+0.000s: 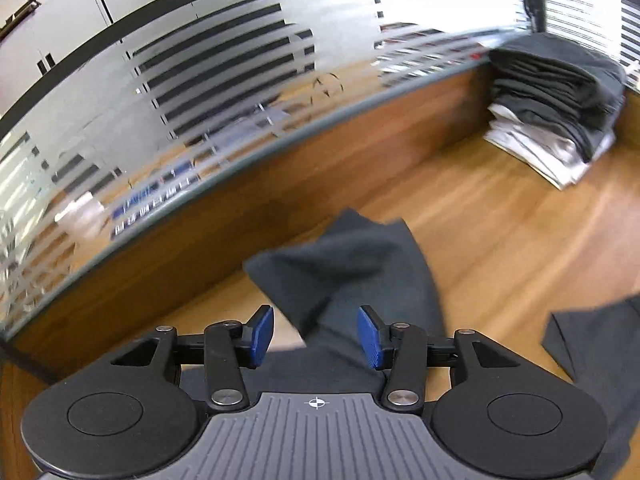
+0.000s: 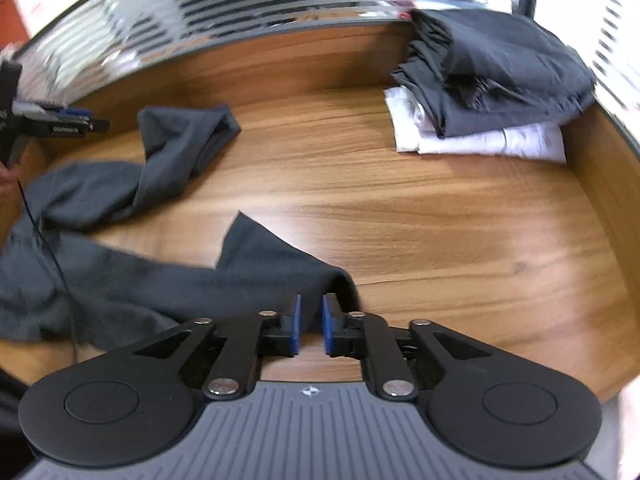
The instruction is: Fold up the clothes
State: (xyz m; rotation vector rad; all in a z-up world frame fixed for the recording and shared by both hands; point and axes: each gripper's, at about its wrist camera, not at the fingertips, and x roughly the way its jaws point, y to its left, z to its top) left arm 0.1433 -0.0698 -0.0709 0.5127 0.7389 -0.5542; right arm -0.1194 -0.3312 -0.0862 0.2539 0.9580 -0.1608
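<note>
Dark grey garment (image 2: 132, 280), unfolded, on wooden worktop (image 2: 440, 240).
Left gripper (image 1: 316, 334): fingers spread wide over the garment, one sleeve (image 1: 344, 256) ahead. Right gripper (image 2: 311, 324): fingers narrowly parted at the cloth's edge, nothing visibly pinched. Stack of folded grey and white clothes (image 2: 492, 84) in far corner.

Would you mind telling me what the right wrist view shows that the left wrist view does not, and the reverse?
Only the right wrist view shows the left gripper at the far left, beside the crumpled end of the dark grey garment spread across the wooden table, and the right gripper with a narrow gap between its jaws.

Only the left wrist view shows white cabinet doors above the striped glass partition, and the left gripper's jaws wide apart.

Both share the garment, table, partition and the stack of folded grey and white clothes.
</note>
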